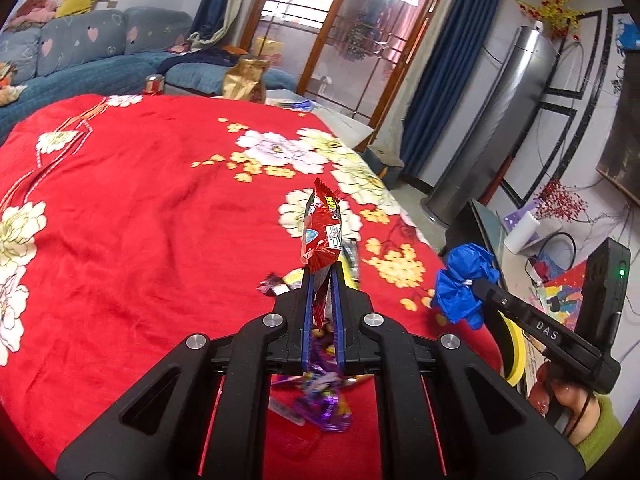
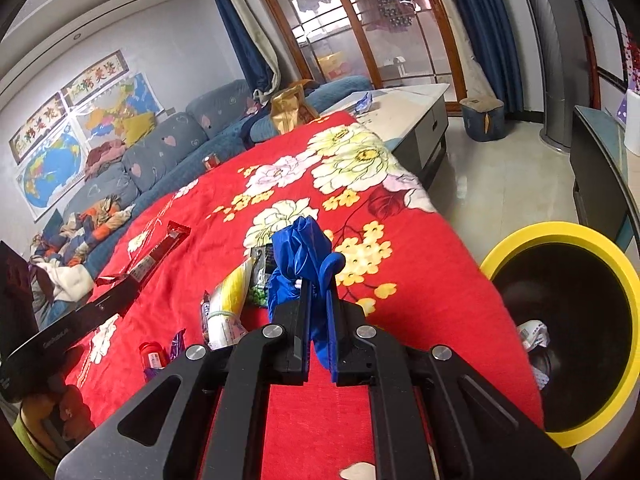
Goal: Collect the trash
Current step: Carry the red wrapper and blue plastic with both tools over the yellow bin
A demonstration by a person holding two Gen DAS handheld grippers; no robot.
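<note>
Lower half of both wrist views is blocked by the black gripper frames, so the red floral blanket (image 1: 140,208) underneath is mostly cut off there. Under the left frame a blurred heap of purple wrappers (image 1: 320,400) shows, possibly candy, print unreadable. On the blanket near the right gripper: a yellow-white packet (image 2: 230,300), a green pea snack bag (image 2: 260,276) partly hidden behind the held item, a small red bottle (image 2: 152,354). Yellow-rimmed trash bin (image 2: 560,236) stands just beside the blanket's right edge, crumpled paper (image 2: 534,334) inside. Blue sofa (image 2: 160,148) behind, cluttered with clothes. Left gripper (image 1: 322,276) clamped tight on a red snack wrapper (image 1: 322,232), lifted clear of the blanket. Right gripper (image 2: 318,284) pinched closed on a crumpled blue plastic bag (image 2: 300,252), also off the blanket.
</note>
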